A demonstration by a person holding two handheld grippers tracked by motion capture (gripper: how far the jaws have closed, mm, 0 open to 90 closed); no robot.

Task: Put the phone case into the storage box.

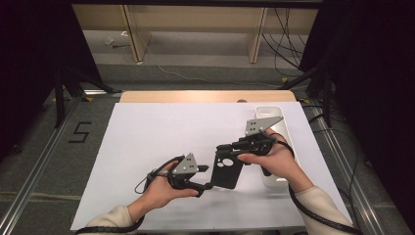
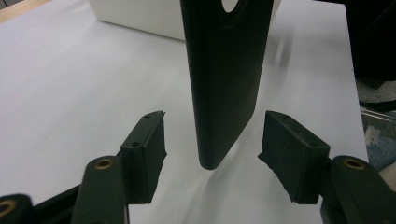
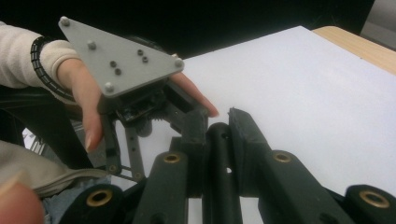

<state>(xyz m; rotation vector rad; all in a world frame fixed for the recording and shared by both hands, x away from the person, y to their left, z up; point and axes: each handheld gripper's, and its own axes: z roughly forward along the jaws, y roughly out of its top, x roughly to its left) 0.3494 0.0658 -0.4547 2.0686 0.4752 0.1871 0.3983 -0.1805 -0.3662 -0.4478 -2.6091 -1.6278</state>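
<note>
- Right gripper [image 1: 234,148] is clamped on the black case [image 1: 228,170].
- Left gripper [image 2: 212,140] gapes wide, the case's lower end between its jaws, untouched.
- Floor marking [image 1: 80,132] reads "5".

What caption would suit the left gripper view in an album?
Open left claw straddling the lower end of a black phone case, jaws not touching it, above a white table.

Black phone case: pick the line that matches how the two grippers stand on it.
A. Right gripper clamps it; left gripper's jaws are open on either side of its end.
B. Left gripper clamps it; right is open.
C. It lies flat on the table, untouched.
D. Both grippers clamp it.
A: the right gripper is shut on the black phone case, while the left gripper stands open with gaps both sides of the case's end.
</note>
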